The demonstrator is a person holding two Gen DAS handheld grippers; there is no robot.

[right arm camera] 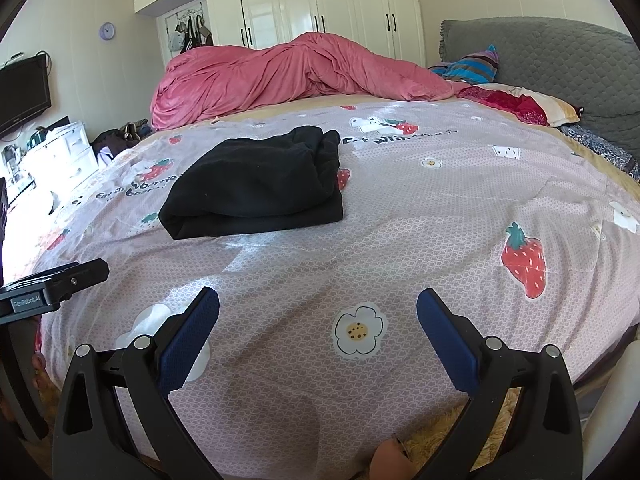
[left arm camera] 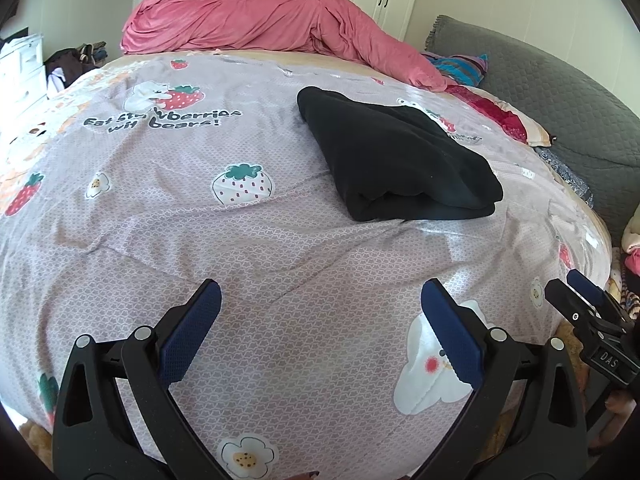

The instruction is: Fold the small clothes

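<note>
Folded garment (left arm camera: 396,160) on bedsheet (left arm camera: 240,240), heaped quilt (left arm camera: 260,20) behind it.

On my bed sheet (left arm camera: 280,264) I read the dark print "Eat Strawberries with bears!" (left arm camera: 162,119) beside a bear hugging a strawberry. From my left wrist view, my right gripper (left arm camera: 588,300) carries a small plate reading "DAS" (left arm camera: 607,358). From my right wrist view, my left gripper (right arm camera: 76,276) bears a label reading "GenRobot.AI" (right arm camera: 26,303).
</note>
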